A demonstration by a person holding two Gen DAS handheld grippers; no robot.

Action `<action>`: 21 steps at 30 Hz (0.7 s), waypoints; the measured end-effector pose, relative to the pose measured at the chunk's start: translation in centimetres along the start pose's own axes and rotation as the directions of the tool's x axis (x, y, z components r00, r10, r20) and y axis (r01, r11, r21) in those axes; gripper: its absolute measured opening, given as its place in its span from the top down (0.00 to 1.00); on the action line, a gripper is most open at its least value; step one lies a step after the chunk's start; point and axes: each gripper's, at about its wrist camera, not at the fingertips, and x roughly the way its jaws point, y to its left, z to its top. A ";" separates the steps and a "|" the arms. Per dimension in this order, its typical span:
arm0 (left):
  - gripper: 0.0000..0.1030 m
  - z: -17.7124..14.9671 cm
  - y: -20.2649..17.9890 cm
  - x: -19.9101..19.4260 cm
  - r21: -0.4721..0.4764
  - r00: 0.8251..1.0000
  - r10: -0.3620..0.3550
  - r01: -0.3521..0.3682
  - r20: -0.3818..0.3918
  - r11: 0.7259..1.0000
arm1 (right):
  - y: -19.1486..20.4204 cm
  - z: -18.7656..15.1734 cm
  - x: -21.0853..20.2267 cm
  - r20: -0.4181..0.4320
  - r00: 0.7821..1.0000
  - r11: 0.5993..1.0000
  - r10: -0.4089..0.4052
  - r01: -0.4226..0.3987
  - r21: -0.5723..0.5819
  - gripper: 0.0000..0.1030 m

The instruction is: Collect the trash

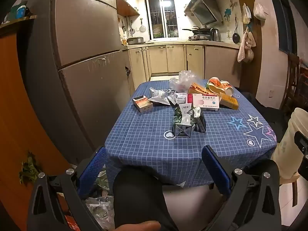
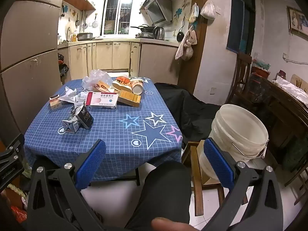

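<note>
Trash lies on a table under a blue checked cloth [image 1: 150, 146] [image 2: 107, 140]. It includes a white and red medicine box [image 1: 204, 101] [image 2: 102, 100], a yellow box [image 1: 229, 101] [image 2: 130, 97], crushed black cartons [image 1: 189, 124] [image 2: 79, 122], a small carton [image 1: 142, 104] [image 2: 54, 102], paper cups [image 1: 219, 85] [image 2: 132, 85], crumpled paper [image 1: 159, 96] and a clear plastic bag [image 1: 182, 79] [image 2: 96, 78]. A white bucket [image 2: 238, 134] [image 1: 288, 144] stands on a wooden stool right of the table. My left gripper [image 1: 154, 166] and right gripper [image 2: 154, 160] hang open and empty before the table's near edge.
A tall grey fridge [image 1: 82, 44] stands left of the table. The person's dark-clad knee [image 1: 138, 194] [image 2: 165, 188] sits below the grippers. Black cloth [image 2: 192, 107] lies beside the table. A dark wooden sideboard [image 2: 277, 100] fills the right. Bagged greens [image 1: 100, 207] lie on the floor.
</note>
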 end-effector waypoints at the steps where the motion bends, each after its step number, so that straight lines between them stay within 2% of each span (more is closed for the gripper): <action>1: 0.04 0.0 0.0 0.1 0.000 1.000 0.000 0.000 -0.010 1.000 | 0.0 0.0 0.0 0.000 1.000 1.000 0.000 0.000 0.000 0.05; 7: 0.04 -0.3 0.0 -0.2 -0.001 1.000 0.007 -0.007 0.011 1.000 | 0.4 -0.1 0.3 -0.010 1.000 1.000 0.007 -0.007 -0.005 0.05; 21: 0.04 0.3 0.3 0.1 -0.003 1.000 0.009 -0.009 0.007 1.000 | 0.6 0.3 0.1 -0.007 1.000 1.000 0.012 -0.012 -0.010 0.05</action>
